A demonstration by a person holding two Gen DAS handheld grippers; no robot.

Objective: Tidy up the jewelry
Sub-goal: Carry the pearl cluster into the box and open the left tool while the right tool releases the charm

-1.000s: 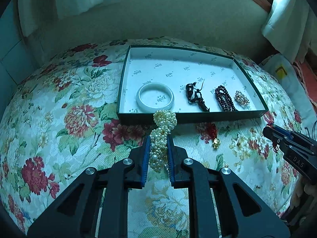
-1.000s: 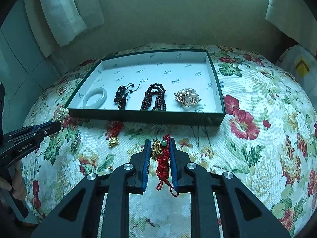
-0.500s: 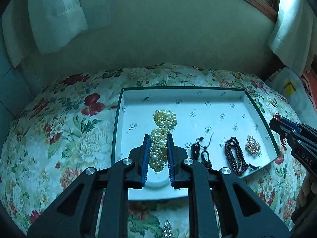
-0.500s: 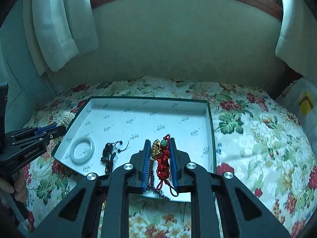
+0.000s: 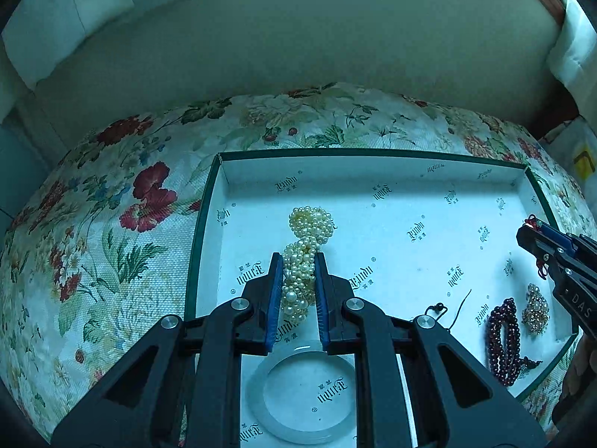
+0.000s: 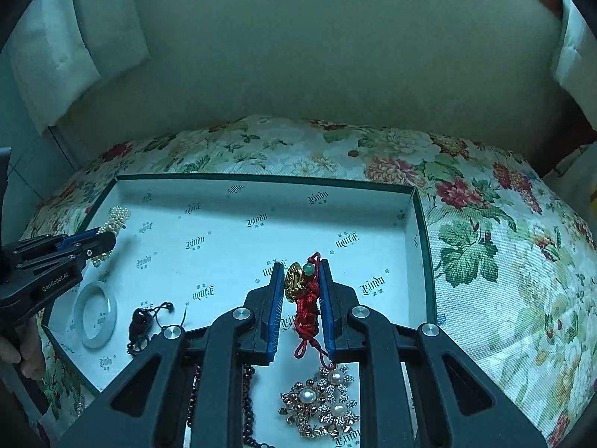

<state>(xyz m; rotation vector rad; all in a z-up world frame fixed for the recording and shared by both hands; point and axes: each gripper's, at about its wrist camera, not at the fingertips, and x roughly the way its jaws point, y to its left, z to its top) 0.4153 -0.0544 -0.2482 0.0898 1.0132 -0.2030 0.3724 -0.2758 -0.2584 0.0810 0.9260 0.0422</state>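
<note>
Left gripper (image 5: 297, 285) clamps a pearl bracelet (image 5: 304, 261), right gripper (image 6: 300, 302) a red-corded charm (image 6: 304, 291), above the tray (image 6: 261, 181); each should release onto bare lining behind the tray's front row.

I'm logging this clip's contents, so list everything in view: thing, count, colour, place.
box: 1, dark green rim, white printed lining, on the bedspread
pearl bracelet: 1, cream, held over the box's left part
red cord charm: 1, red cord with gold piece and green bead, held over the box's right part
bangle: 1, pale translucent, box floor, near left
black cord charm: 1, black, right of the bangle
bead string: 1, dark red, box floor, near right
brooch: 1, gold with pearls, beside the bead string
bedspread: 1, white with red and green flowers, under the box
curtains: white, both upper corners
left gripper: black, blue pads, shut
right gripper: black, blue pads, shut
</note>
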